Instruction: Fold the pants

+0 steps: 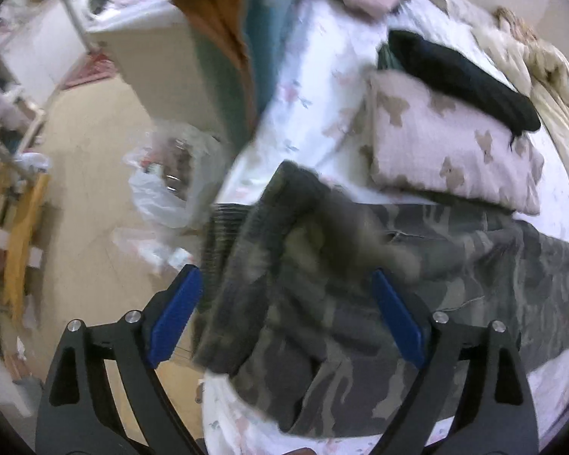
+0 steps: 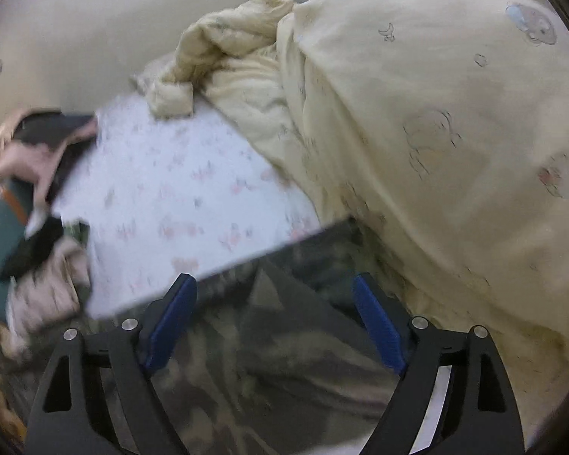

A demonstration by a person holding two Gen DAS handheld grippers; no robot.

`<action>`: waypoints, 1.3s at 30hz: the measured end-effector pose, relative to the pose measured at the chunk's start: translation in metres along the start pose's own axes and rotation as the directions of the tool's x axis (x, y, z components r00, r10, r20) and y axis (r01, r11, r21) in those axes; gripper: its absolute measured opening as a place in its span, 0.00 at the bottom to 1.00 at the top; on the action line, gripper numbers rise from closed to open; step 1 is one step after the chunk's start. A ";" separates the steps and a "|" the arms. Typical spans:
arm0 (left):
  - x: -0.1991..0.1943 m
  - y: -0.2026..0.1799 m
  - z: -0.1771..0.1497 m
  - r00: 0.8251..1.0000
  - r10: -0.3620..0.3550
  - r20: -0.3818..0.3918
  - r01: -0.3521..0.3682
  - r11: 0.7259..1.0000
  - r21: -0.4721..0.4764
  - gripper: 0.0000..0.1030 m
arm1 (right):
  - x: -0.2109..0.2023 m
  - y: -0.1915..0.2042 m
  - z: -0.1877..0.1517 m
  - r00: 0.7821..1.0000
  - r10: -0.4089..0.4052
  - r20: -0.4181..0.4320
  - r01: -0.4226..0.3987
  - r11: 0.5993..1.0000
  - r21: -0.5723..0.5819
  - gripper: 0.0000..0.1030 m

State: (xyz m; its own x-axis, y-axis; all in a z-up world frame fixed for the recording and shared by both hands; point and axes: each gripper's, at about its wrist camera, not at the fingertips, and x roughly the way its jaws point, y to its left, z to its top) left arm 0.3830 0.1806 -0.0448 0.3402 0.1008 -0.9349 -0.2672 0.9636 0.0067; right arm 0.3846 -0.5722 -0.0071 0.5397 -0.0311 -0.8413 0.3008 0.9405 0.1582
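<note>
Camouflage pants [image 1: 360,303] lie across a white flowered bedsheet [image 1: 315,87], with their ribbed waistband bunched up at the bed's left edge. My left gripper [image 1: 286,303] hangs above that bunched end with its blue pads wide apart and not pressing the cloth. In the right wrist view the pants [image 2: 269,341] lie flat, one straight edge running over the sheet [image 2: 178,189]. My right gripper [image 2: 275,311] stands open over them, touching nothing that I can see. Both views are blurred.
A pink patterned pillow [image 1: 447,144] with a black garment [image 1: 462,76] on it lies beyond the pants. A cream quilt [image 2: 436,132] is heaped on the bed's far side. Teal and orange cloth [image 1: 227,38] hangs at the bed's edge. On the floor sit plastic bags [image 1: 167,185].
</note>
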 end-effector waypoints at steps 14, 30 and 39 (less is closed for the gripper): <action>-0.026 -0.040 -0.042 0.997 -0.025 0.068 0.022 0.998 0.055 0.86 | 0.092 0.024 -0.099 0.918 0.354 -0.178 -0.304 0.918 0.253 0.82; -0.004 -0.030 -0.022 0.996 0.013 0.085 -0.010 0.999 -0.032 0.86 | 0.035 -0.057 -0.003 0.958 -0.157 0.239 0.112 0.976 0.188 0.73; -0.012 -0.029 -0.027 0.995 0.054 0.085 -0.054 0.999 -0.005 0.86 | 0.042 -0.001 -0.042 0.981 -0.100 0.165 0.082 0.990 0.114 0.73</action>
State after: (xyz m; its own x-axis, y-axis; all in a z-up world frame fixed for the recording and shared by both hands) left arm 0.3621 0.1446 -0.0438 0.4010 0.1735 -0.8995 -0.2898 0.9555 0.0551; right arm 0.3734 -0.5602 -0.0645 0.6288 -0.1805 -0.7563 0.4319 0.8899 0.1467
